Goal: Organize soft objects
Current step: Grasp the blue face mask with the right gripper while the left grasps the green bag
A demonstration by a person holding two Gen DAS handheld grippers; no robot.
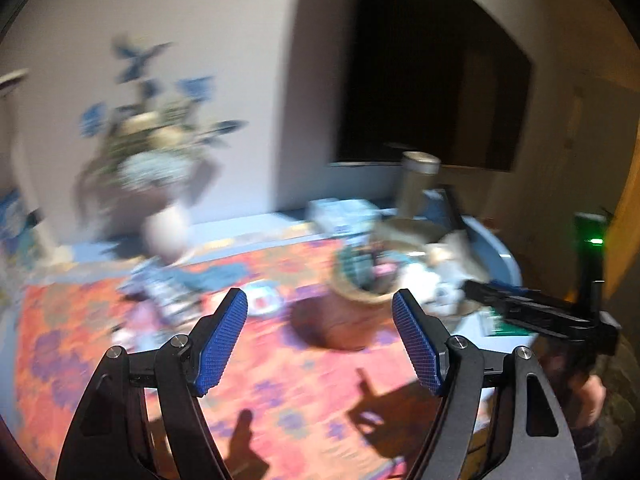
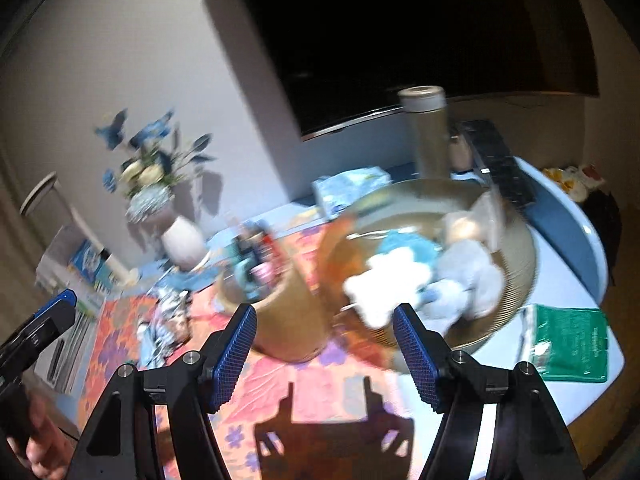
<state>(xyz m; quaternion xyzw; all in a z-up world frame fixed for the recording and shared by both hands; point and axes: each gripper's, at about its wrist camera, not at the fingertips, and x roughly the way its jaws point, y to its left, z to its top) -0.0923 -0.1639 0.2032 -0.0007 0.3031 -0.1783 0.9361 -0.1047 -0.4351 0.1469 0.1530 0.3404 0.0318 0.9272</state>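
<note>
Both views are motion-blurred. A wide woven basket [image 2: 516, 272] on the table holds soft toys: a white one [image 2: 384, 284], a grey one [image 2: 472, 272] and a blue one [image 2: 404, 244]. My right gripper [image 2: 324, 344] is open and empty, just in front of the basket. A small round basket [image 2: 288, 320] with small items stands left of it; it also shows in the left wrist view [image 1: 352, 304]. My left gripper [image 1: 320, 340] is open and empty above the patterned cloth [image 1: 280, 380]. A black-and-white soft item [image 1: 168, 292] lies on the cloth.
A white vase of blue flowers [image 1: 164, 228] stands at the back left. A metal flask [image 2: 428, 132], a blue-white packet [image 2: 352, 188], a dark remote [image 2: 500, 160] and a green packet [image 2: 568, 344] lie around the basket. A dark screen [image 1: 432, 80] hangs behind.
</note>
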